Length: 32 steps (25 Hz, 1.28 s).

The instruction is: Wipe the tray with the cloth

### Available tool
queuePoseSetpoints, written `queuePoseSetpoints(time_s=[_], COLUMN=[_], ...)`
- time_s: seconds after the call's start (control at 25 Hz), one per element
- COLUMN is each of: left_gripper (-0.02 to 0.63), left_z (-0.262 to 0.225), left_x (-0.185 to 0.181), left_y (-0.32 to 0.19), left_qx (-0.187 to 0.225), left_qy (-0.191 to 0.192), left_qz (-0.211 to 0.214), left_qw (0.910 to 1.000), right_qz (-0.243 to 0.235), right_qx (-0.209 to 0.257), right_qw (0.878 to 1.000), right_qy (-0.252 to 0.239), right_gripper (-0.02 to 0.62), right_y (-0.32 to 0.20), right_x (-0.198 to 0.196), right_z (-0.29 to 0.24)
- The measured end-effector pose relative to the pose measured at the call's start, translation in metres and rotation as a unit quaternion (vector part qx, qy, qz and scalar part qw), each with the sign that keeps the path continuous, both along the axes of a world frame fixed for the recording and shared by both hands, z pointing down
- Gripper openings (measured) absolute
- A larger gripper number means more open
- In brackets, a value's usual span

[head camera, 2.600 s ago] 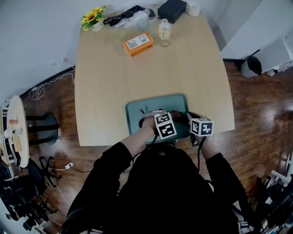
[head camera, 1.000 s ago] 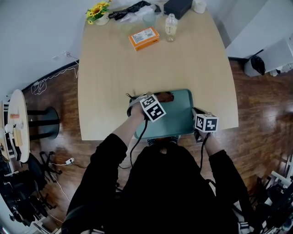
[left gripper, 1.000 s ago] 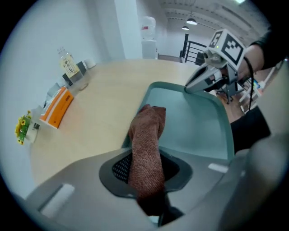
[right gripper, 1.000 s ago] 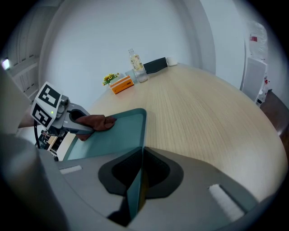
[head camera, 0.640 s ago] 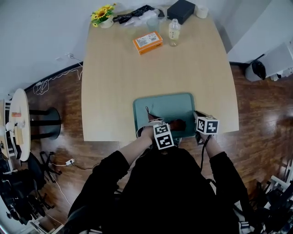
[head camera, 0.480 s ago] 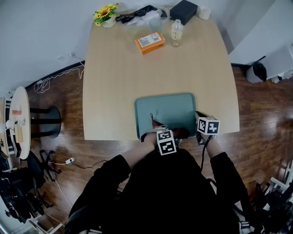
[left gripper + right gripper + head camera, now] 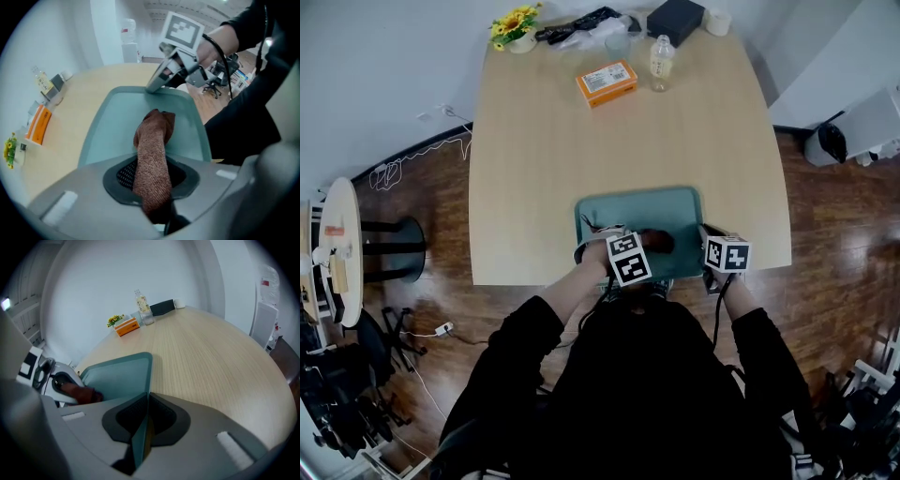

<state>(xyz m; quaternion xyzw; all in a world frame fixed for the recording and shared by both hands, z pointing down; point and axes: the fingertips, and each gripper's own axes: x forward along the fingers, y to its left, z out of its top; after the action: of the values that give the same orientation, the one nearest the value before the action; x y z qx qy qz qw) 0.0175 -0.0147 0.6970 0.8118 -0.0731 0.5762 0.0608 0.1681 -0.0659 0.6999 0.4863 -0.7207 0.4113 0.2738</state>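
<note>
The teal tray [image 7: 661, 208] lies at the near edge of the table. My left gripper [image 7: 639, 244] hangs over the tray's near part, shut on a brown cloth [image 7: 153, 154] whose free end rests bunched on the tray floor [image 7: 122, 126]. The same cloth [image 7: 656, 241] shows as a dark brown patch in the head view, and again [image 7: 80, 393] beside the left gripper [image 7: 49, 376] in the right gripper view. My right gripper [image 7: 705, 258] is shut on the tray's right rim [image 7: 140, 437], which runs between its jaws. That gripper [image 7: 157, 84] holds the tray's far corner in the left gripper view.
At the table's far end stand an orange box [image 7: 607, 83], a clear bottle [image 7: 661, 62], a black box [image 7: 679, 19], a small flower pot [image 7: 516, 31] and dark clutter [image 7: 581, 26]. Bare wood table [image 7: 581, 141] lies between them and the tray.
My left gripper has swept the cloth across the tray: from the far left part to the near edge, then back a little toward the middle. The right gripper stayed on the rim.
</note>
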Motion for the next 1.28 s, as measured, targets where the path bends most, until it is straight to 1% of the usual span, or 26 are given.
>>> queuePoseSetpoints(time_s=[0.12, 0.24, 0.28, 0.36, 0.48, 0.56, 0.68, 0.76, 0.84, 0.92, 1.0, 1.12, 1.2, 1.28], left_gripper=[0.061, 0.061, 0.061, 0.061, 0.061, 0.061, 0.062, 0.061, 0.061, 0.061, 0.061, 0.061, 0.063, 0.064], left_z=[0.000, -0.005, -0.006, -0.003, -0.001, -0.001, -0.002, -0.002, -0.003, -0.002, 0.000, 0.002, 0.005, 0.004], left_x=[-0.033, -0.062, -0.069, -0.079, -0.084, -0.078, -0.061, -0.049, -0.040, -0.036, -0.039, -0.057, -0.079, -0.102], left_y=[-0.053, -0.092, -0.098, -0.099, -0.076, -0.042, 0.025, 0.064, 0.088, 0.095, 0.084, 0.035, -0.013, -0.061], left_qx=[0.028, 0.044, 0.044, 0.042, 0.048, 0.042, 0.012, -0.016, -0.046, -0.061, -0.060, -0.032, -0.015, -0.003], left_qy=[-0.017, -0.021, -0.022, -0.027, -0.027, -0.021, -0.003, 0.008, 0.021, 0.031, 0.033, 0.023, 0.011, 0.001], left_qz=[-0.053, -0.114, -0.125, -0.133, -0.124, -0.101, -0.050, -0.029, -0.024, -0.028, -0.030, -0.052, -0.091, -0.150], left_qw=[0.9980, 0.9923, 0.9909, 0.9899, 0.9907, 0.9938, 0.9987, 0.9994, 0.9984, 0.9973, 0.9972, 0.9979, 0.9956, 0.9887], right_qz=[0.000, -0.001, -0.001, -0.002, 0.001, 0.002, 0.002, 0.003, 0.005, 0.006, 0.006, 0.007, 0.008, 0.009], right_qx=[-0.001, -0.003, -0.004, -0.005, -0.007, -0.007, -0.006, -0.007, -0.008, -0.009, -0.009, -0.008, -0.007, -0.006], right_qw=[1.000, 1.000, 1.000, 1.000, 1.000, 1.000, 1.000, 1.000, 1.000, 1.000, 1.000, 1.000, 1.000, 1.000], right_qy=[0.001, -0.002, -0.002, -0.004, -0.007, -0.006, -0.005, -0.005, -0.007, -0.009, -0.008, -0.008, -0.009, -0.009], right_gripper=[0.018, 0.018, 0.018, 0.018, 0.018, 0.018, 0.018, 0.018, 0.018, 0.017, 0.017, 0.016, 0.017, 0.015], right_y=[-0.001, 0.001, 0.001, 0.002, 0.002, 0.002, 0.002, 0.003, 0.003, 0.001, 0.001, 0.002, 0.002, 0.001], right_x=[0.001, 0.001, 0.001, 0.000, 0.000, 0.000, 0.001, 0.002, 0.002, 0.002, 0.002, 0.001, 0.002, 0.002], right_z=[0.001, 0.002, 0.002, 0.001, 0.001, 0.001, 0.001, 0.001, 0.000, 0.000, 0.001, 0.001, 0.001, 0.002])
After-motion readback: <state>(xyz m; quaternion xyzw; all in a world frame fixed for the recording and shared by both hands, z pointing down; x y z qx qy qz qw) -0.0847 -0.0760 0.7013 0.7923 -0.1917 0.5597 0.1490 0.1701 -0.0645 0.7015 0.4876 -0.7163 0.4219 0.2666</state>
